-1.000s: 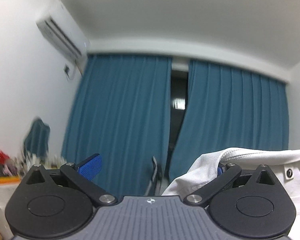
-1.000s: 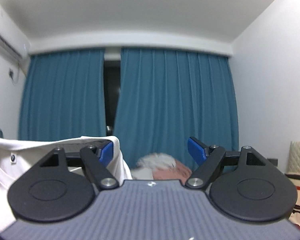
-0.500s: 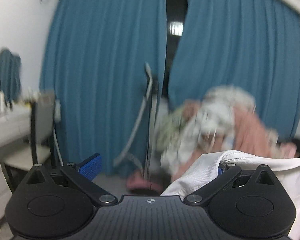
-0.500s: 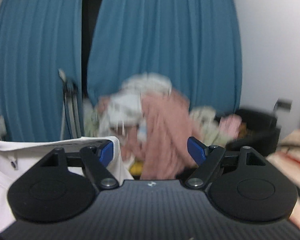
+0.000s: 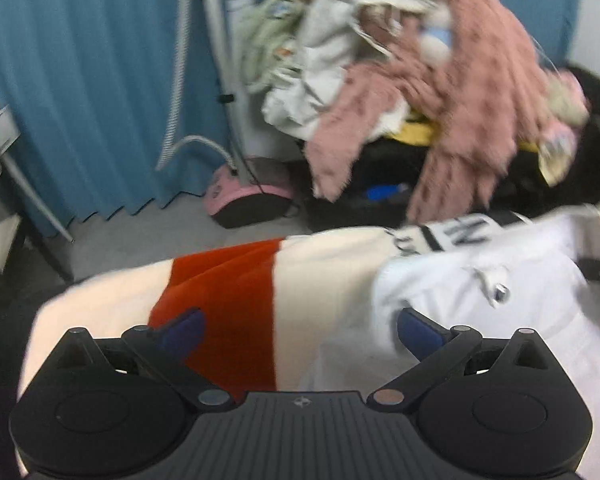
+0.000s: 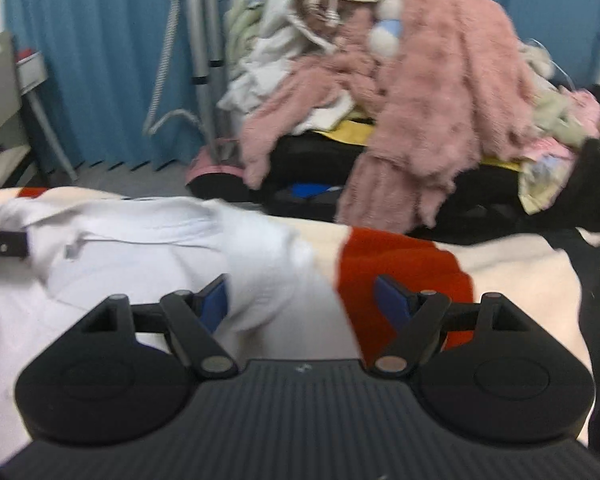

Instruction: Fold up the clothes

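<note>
Only the left view shows the white shirt's (image 5: 500, 320) metal snap (small, shiny). Both grippers, left gripper (image 5: 298, 326) and right gripper (image 6: 300, 300), hold their fingers apart above the cream-and-red fuzzy blanket (image 6: 400, 264).

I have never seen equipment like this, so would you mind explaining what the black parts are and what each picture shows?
There is no robot arm: a person holds a two-finger gripper in each hand, each carrying a forward-looking fisheye camera. One picture is from the left gripper, the other from the right gripper. Both stand open with blue pads apart, holding nothing. Below them a white shirt lies on a cream blanket with a red stripe. Behind are a heap of pink and white clothes and blue curtains. Both pictures are motion-blurred.
</note>
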{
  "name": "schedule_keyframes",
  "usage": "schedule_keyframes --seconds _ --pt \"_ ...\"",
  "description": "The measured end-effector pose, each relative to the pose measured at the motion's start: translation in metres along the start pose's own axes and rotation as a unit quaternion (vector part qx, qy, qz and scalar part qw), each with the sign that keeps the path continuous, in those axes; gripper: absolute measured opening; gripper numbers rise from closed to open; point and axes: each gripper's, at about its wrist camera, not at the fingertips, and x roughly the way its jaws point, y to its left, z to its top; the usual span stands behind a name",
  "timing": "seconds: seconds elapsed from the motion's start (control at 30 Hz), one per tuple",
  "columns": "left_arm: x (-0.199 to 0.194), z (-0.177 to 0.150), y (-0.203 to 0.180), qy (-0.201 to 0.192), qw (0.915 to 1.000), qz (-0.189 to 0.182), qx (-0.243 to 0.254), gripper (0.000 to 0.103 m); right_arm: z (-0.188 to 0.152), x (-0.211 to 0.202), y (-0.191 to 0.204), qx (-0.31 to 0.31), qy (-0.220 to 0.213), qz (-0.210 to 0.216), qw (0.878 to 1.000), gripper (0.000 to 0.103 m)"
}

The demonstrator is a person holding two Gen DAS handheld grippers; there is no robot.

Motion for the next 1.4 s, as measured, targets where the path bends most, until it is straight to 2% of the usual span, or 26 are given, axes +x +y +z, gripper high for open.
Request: schedule_keyframes --seconds 0.07,0.2,0.33,0.37,0.53,0.7,0.9,1.03,1.13,1.2,1.3,1.4 --pt "0.001 0.001 -0.001 0.015 0.9995 -0.015 0.023 0.103 -0.004 -0.024 0.005 0.007 -0.02 0.004 1.0 0.078" --pt "-0.051 -0.011 0.003 -0.062 0.9974 -0.036 0.011 0.103 -0.011 -0.073 0.016 0.022 -0.061 0.012 0.998 0.078" --pt "-0.109 -0.041 -0.004 -0.097 0.995 -0.023 0.007 0.103 -0.018 -0.121 0.027 0.036 -0.101 0.019 0.994 0.078" --pt "-0.129 -0.053 -0.008 -0.105 0.9942 -0.021 0.002 0.103 -0.02 -0.134 0.029 0.04 -0.111 0.021 0.993 0.078" --pt "-0.253 -0.119 -0.034 -0.153 0.988 -0.005 -0.019 0.103 -0.075 -0.221 0.033 0.053 -0.142 0.033 0.988 0.078" --pt "-0.363 -0.19 -0.058 -0.169 0.9842 0.002 -0.053 0.103 -0.129 -0.308 0.038 0.066 -0.173 0.045 0.982 0.078" --pt "-0.458 -0.266 -0.085 -0.195 0.9783 -0.005 -0.07 0.103 -0.195 -0.413 0.043 0.082 -0.21 0.06 0.972 0.078" --pt "-0.481 -0.307 -0.099 -0.208 0.9759 0.005 -0.068 0.103 -0.234 -0.448 0.041 0.086 -0.237 0.062 0.966 0.078" --pt "-0.479 -0.333 -0.103 -0.209 0.9737 -0.007 -0.09 0.103 -0.267 -0.449 0.039 0.098 -0.248 0.06 0.962 0.078" --pt "-0.471 -0.338 -0.102 -0.207 0.9736 -0.007 -0.096 0.103 -0.281 -0.443 0.04 0.089 -0.242 0.048 0.965 0.079" --pt "-0.458 -0.341 -0.1 -0.202 0.9742 -0.002 -0.1 0.103 -0.28 -0.431 0.044 0.064 -0.226 0.033 0.971 0.078" --pt "-0.444 -0.344 -0.097 -0.197 0.9748 0.003 -0.105 0.103 -0.28 -0.427 0.045 0.068 -0.227 0.035 0.971 0.078"
